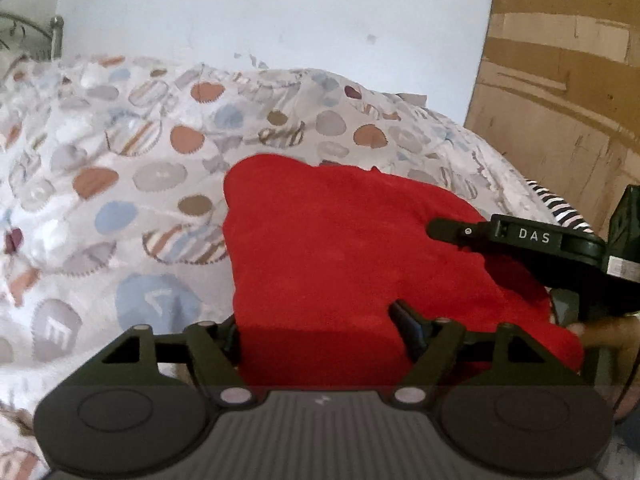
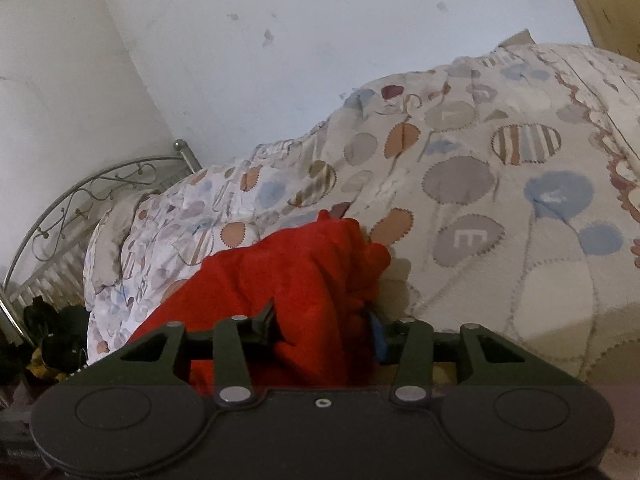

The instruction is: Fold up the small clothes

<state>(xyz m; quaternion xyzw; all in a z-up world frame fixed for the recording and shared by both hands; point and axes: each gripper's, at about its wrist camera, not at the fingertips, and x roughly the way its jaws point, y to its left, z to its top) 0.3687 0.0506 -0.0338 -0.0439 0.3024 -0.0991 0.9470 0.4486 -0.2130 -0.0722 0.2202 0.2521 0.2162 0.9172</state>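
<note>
Left wrist view: the left gripper (image 1: 320, 332) fills the lower edge, its jaws standing wide apart. Red cloth (image 1: 344, 248) lies between them, and only the right fingertip (image 1: 404, 320) shows clearly, resting against the fabric; the left one is hidden behind the cloth's edge. The pads do not appear to press the cloth together. Ahead of the jaws the red cloth spreads flat over a patterned duvet (image 1: 120, 168) printed with round patches. To the right of the left gripper, the right gripper (image 1: 440, 229) reaches in from the side, its black finger marked with white letters lying over the cloth's right part. Beyond the duvet stand a pale wall (image 1: 280, 12) and, far right, brown cardboard (image 1: 560, 60).

Right wrist view: the right gripper (image 2: 324, 330) has its jaws partly apart, with a bunched fold of the red cloth (image 2: 288, 272) filling the gap between them and rising above the fingers; the fold appears held. Ahead and to the right the duvet (image 2: 500, 200) mounds upward. Far left, a metal bed frame (image 2: 80, 188) with scrollwork curves against the wall (image 2: 280, 40).
</note>
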